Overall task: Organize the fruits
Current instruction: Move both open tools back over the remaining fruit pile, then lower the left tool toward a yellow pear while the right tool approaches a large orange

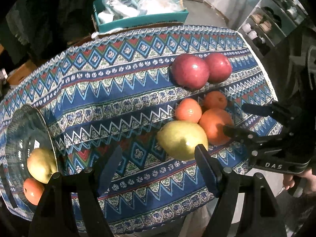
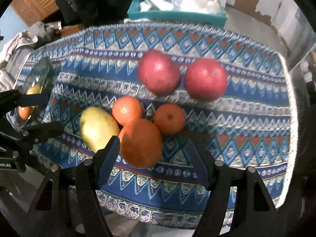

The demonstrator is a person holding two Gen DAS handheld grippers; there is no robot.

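My right gripper (image 2: 152, 156) hung open and empty, the large orange (image 2: 140, 143) between its fingers; my left gripper (image 1: 158, 164), likewise open and empty, neared the pear (image 1: 182, 139) beside that orange.

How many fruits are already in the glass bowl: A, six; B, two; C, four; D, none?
B: the left wrist view shows only a yellow-green pear and a small orange inside the glass bowl; the other fruits lie on the patterned tablecloth.
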